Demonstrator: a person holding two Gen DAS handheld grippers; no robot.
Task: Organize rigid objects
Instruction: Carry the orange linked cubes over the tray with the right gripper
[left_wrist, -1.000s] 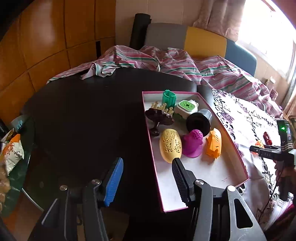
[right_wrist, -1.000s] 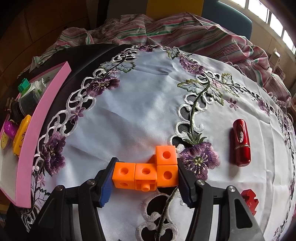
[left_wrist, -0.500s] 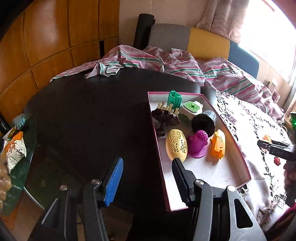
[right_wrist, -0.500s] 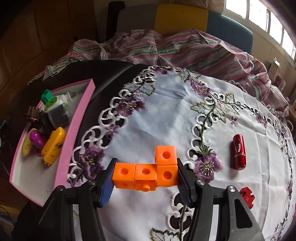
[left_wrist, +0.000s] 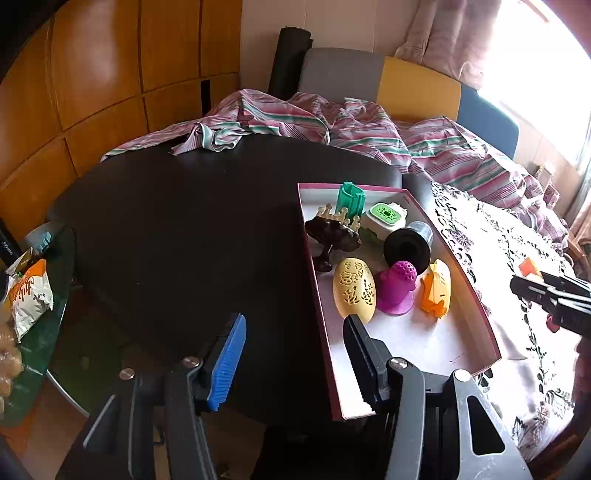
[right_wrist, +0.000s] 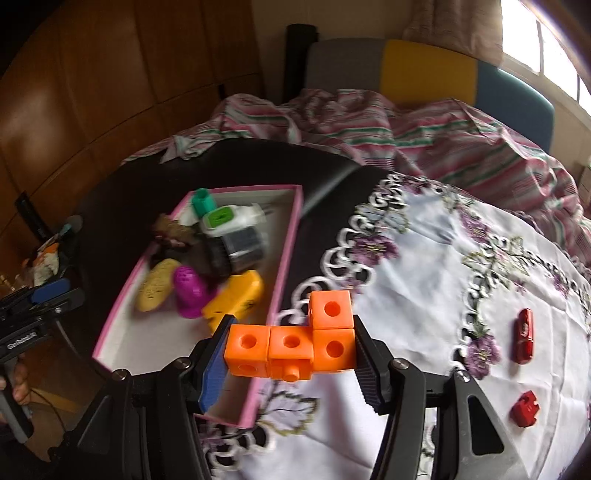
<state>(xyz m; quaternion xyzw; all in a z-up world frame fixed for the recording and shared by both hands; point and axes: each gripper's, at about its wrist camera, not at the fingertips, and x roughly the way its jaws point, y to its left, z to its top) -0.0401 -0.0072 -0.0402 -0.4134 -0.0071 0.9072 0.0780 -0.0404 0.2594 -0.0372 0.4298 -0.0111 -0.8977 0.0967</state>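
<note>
My right gripper (right_wrist: 290, 354) is shut on an orange block cluster (right_wrist: 295, 341) of linked cubes, held in the air over the near right corner of the pink-rimmed tray (right_wrist: 284, 266). The tray (left_wrist: 476, 299) holds several toys: a yellow oval (left_wrist: 354, 288), a magenta bell shape (left_wrist: 397, 286), an orange piece (left_wrist: 436, 290), a black cylinder (left_wrist: 408, 247). My left gripper (left_wrist: 293, 354) is open and empty, above the tray's near left edge. The right gripper shows in the left wrist view (left_wrist: 546, 295) with the orange cluster (left_wrist: 529, 266).
A red cylinder (right_wrist: 524, 335) and a small red block (right_wrist: 524, 408) lie on the embroidered white cloth (right_wrist: 424, 258) at the right. The dark round table (left_wrist: 177, 229) extends left. Snack bags (left_wrist: 27, 295) sit on a side surface at far left. Striped fabric (left_wrist: 369, 129) lies behind.
My right gripper lifted the orange block cluster off the cloth and carried it left toward the tray. The left gripper stayed open and barely moved.
</note>
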